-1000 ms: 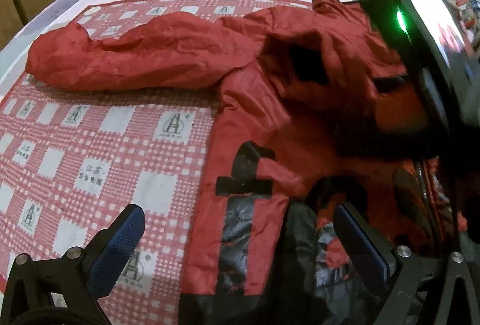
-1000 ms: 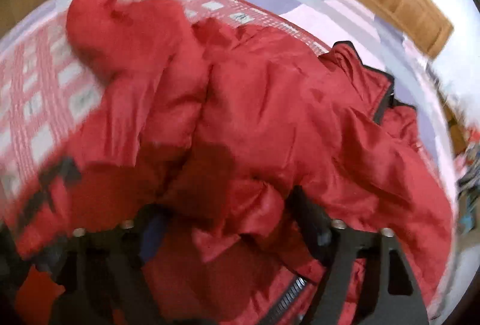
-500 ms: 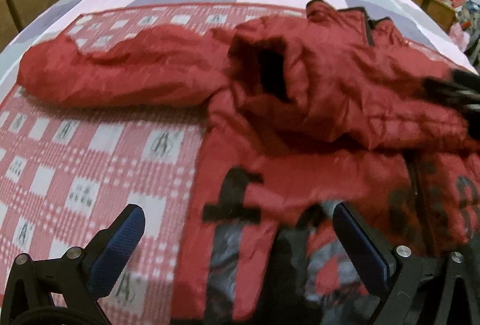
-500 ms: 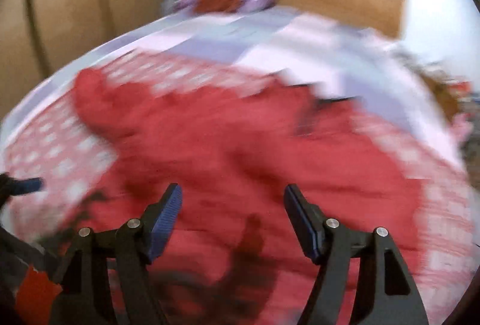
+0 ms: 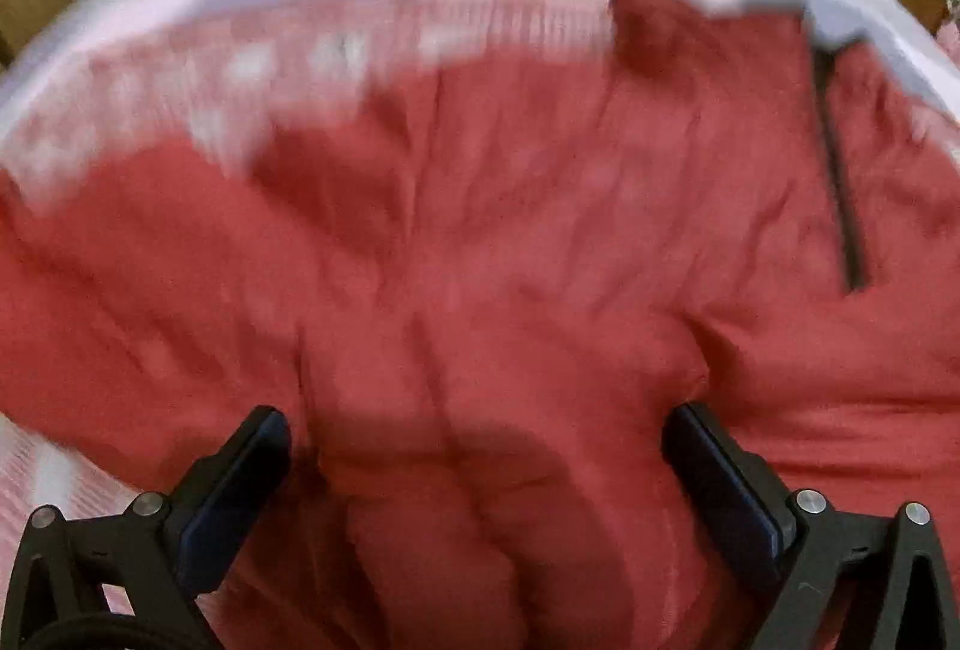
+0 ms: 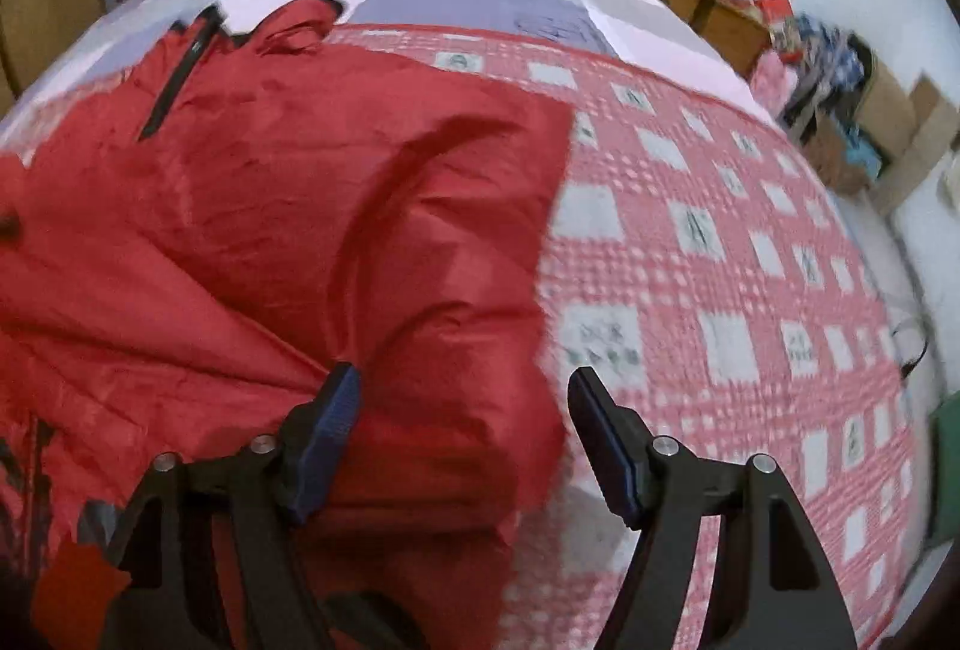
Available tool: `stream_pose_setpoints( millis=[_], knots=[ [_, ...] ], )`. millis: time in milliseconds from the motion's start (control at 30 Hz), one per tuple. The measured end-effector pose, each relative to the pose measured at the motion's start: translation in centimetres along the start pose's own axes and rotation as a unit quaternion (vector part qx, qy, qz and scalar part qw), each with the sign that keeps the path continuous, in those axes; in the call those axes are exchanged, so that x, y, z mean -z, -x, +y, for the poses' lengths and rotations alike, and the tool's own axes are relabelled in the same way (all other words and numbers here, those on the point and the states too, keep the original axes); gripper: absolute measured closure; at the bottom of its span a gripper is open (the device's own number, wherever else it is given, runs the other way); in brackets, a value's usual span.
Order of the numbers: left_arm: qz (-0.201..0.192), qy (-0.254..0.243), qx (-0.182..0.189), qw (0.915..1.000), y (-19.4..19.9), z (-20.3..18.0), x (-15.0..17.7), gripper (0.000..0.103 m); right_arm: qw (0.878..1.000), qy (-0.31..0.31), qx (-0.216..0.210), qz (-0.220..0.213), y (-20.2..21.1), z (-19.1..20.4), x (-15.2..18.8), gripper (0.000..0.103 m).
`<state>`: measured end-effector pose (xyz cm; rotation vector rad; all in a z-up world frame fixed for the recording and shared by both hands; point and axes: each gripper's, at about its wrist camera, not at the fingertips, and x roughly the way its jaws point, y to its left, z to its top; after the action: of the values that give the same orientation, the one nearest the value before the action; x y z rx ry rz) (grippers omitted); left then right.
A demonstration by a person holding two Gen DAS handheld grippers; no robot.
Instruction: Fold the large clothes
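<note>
A red jacket [image 6: 312, 206] lies spread on the checked bedcover [image 6: 720, 254]. Above the jacket, the left gripper [image 5: 474, 446] and right gripper [image 6: 462, 410] gape wide, holding nothing.

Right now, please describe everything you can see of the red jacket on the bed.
The red jacket looks like thin, shiny, crinkled fabric, perhaps nylon. It lies spread and creased on the red-and-white checked blanket, its collar end toward the headboard. A dark zipper runs down near the collar, and dark patches show at its lower left corner. The open left gripper and open right gripper are low over it; contact is unclear.
</note>
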<state>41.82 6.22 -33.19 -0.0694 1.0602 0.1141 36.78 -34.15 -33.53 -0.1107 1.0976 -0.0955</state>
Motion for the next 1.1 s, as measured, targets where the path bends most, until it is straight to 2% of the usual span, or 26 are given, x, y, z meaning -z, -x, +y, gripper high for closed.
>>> stream_pose_setpoints(
  millis=[67,167,267,333,367,433,467,500,533,600,667,767,800,900,933,1000,1067,1100],
  knots=[
    [-0.018,-0.011,-0.005,0.9998,1.0,-0.2,1.1,0.0,1.0,-0.009,-0.01,0.0,0.3,-0.7,0.1,0.028],
    [-0.018,-0.004,-0.008,0.9998,2.1,0.0,1.8,0.0,1.0,0.012,0.013,-0.016,1.9,0.2,-0.5,0.028],
    [-0.045,0.011,-0.003,0.9989,3.9,0.0,1.3,0.0,0.996,0.027,-0.01,-0.081,4.8,2.1,-1.9,0.028],
    [-0.074,0.002,-0.004,0.9972,4.7,-0.8,0.6,0.0,0.994,0.046,-0.018,-0.103,5.4,3.5,-3.1,0.028],
    [-0.077,-0.007,-0.014,0.9969,4.5,-1.1,0.4,0.0,0.994,0.049,-0.022,-0.099,5.2,4.1,-3.7,0.028],
    [-0.031,-0.016,-0.038,0.9987,1.9,-1.2,0.5,0.0,0.997,0.038,-0.018,-0.062,2.6,4.2,-4.7,0.028],
    [0.006,-0.005,-0.03,0.9995,0.0,-0.5,1.0,0.0,0.999,0.029,-0.006,-0.032,0.7,3.7,-4.7,0.028],
    [0.003,0.006,-0.013,0.9999,-0.3,0.1,1.2,0.0,1.0,0.014,0.007,0.002,-1.6,2.5,-4.2,0.027],
    [-0.005,0.006,-0.007,0.9999,-0.2,0.2,1.3,0.0,1.0,-0.012,-0.015,0.009,-2.6,0.9,-3.5,0.021],
    [-0.009,-0.012,-0.016,0.9998,-0.1,-0.3,1.3,0.0,0.998,-0.058,-0.035,0.008,-3.0,-1.5,-2.9,0.019],
    [-0.007,-0.013,-0.019,0.9997,-0.2,-0.5,1.3,0.0,0.997,-0.063,-0.045,0.007,-2.9,-2.1,-2.6,0.019],
    [-0.007,-0.012,-0.028,0.9995,0.5,-0.7,1.2,0.0,0.999,-0.047,-0.022,-0.002,-1.6,-1.2,-3.1,0.019],
    [-0.011,-0.013,-0.03,0.9994,1.0,-0.9,1.2,0.0,0.999,-0.037,-0.016,-0.015,-0.7,-0.6,-3.3,0.02],
    [-0.012,-0.014,-0.028,0.9994,1.2,-1.1,1.9,0.0,0.996,-0.009,-0.035,-0.083,2.0,1.6,-4.8,0.02],
    [-0.01,-0.007,-0.025,0.9996,1.0,-0.9,2.0,0.0,0.995,0.005,-0.036,-0.092,1.9,2.6,-5.4,0.02],
    [-0.006,0.0,-0.027,0.9996,0.6,-0.7,1.8,0.0,0.997,0.019,-0.029,-0.062,0.2,3.6,-6.3,0.02],
    [-0.005,-0.003,-0.029,0.9996,0.5,-1.0,1.9,0.0,1.0,0.027,0.0,0.002,-3.5,3.2,-5.9,0.019],
    [-0.004,-0.006,-0.029,0.9995,0.4,-1.0,1.9,0.0,1.0,0.008,-0.021,0.011,-4.5,2.1,-5.7,0.019]
  ],
)
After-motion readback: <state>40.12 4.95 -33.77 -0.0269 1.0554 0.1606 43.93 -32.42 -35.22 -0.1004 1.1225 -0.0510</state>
